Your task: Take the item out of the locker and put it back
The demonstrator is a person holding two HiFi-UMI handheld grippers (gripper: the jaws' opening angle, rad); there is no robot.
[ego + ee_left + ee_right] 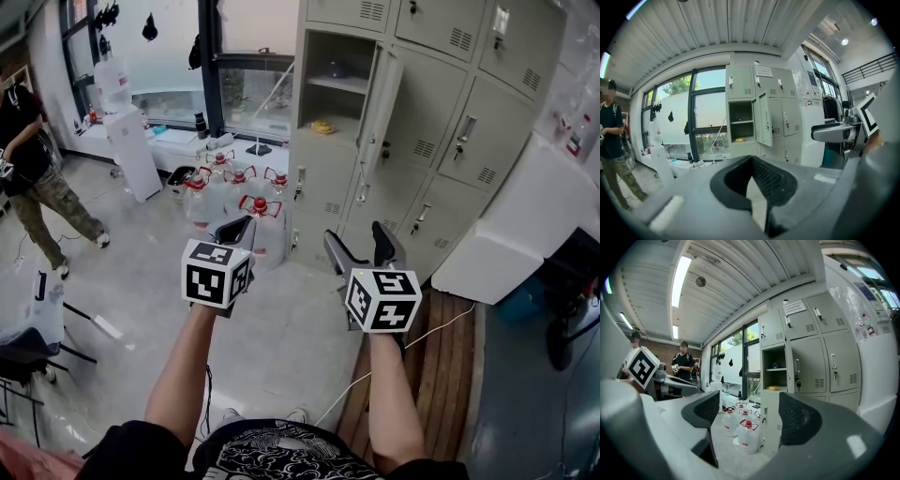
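Note:
The grey locker bank (441,112) stands ahead. One compartment is open, its door (382,103) swung out to the right. A small yellow item (323,126) lies on that compartment's floor; the same yellow item (739,139) (774,388) shows in both gripper views. A dark object (336,68) sits on the shelf above it. My left gripper (236,225) (751,161) is shut and empty, held well short of the lockers. My right gripper (357,234) (750,411) is open with nothing between its pads, also well short of the locker.
Several water jugs with red caps (234,192) (745,427) stand on the floor left of the lockers. A white cabinet (525,225) sits at the right beside a wooden pallet (450,366). A person (37,178) stands at far left near a water dispenser (127,131).

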